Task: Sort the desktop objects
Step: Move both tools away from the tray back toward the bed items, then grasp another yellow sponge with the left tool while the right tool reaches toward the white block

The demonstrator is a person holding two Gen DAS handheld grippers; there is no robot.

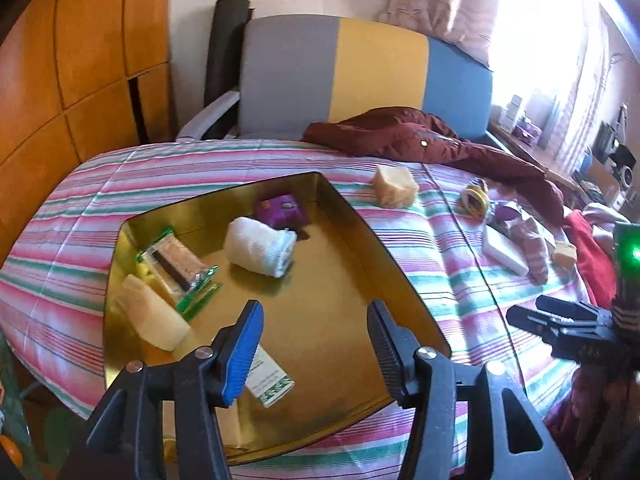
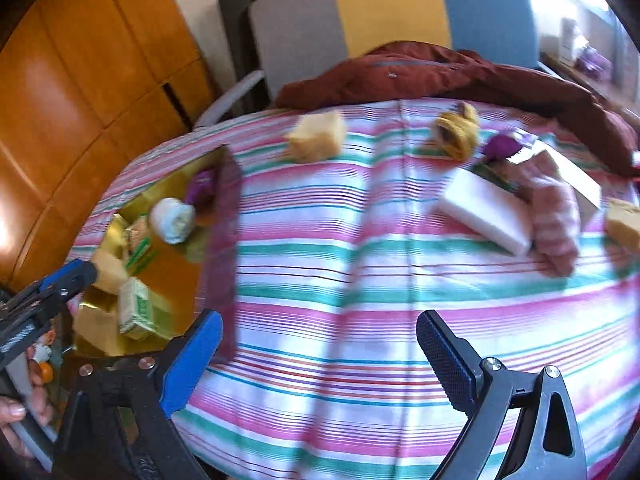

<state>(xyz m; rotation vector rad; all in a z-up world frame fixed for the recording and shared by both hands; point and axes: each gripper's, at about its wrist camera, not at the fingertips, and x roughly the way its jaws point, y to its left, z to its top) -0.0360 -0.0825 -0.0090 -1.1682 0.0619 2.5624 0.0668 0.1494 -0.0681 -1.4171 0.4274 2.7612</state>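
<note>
A gold tray (image 1: 360,216) lies on the striped cloth and holds a rolled white sock (image 1: 260,246), a purple packet (image 1: 282,208), a biscuit pack (image 1: 176,266), a yellow sponge (image 1: 150,316) and a small green-white box (image 1: 270,380). My left gripper (image 1: 316,344) is open and empty above the tray's near part. My right gripper (image 2: 320,364) is open and empty over bare cloth right of the tray (image 2: 224,208). On the cloth lie a yellow sponge (image 2: 318,136), a yellow sock roll (image 2: 458,132), a white block (image 2: 484,210), a pink striped sock (image 2: 556,224) and another sponge (image 2: 624,220).
A dark red jacket (image 1: 420,136) lies across the far edge of the cloth. A grey, yellow and blue chair back (image 1: 360,76) stands behind it. A wooden cabinet (image 1: 72,60) is at the left. Cluttered shelves (image 1: 600,152) are at the right.
</note>
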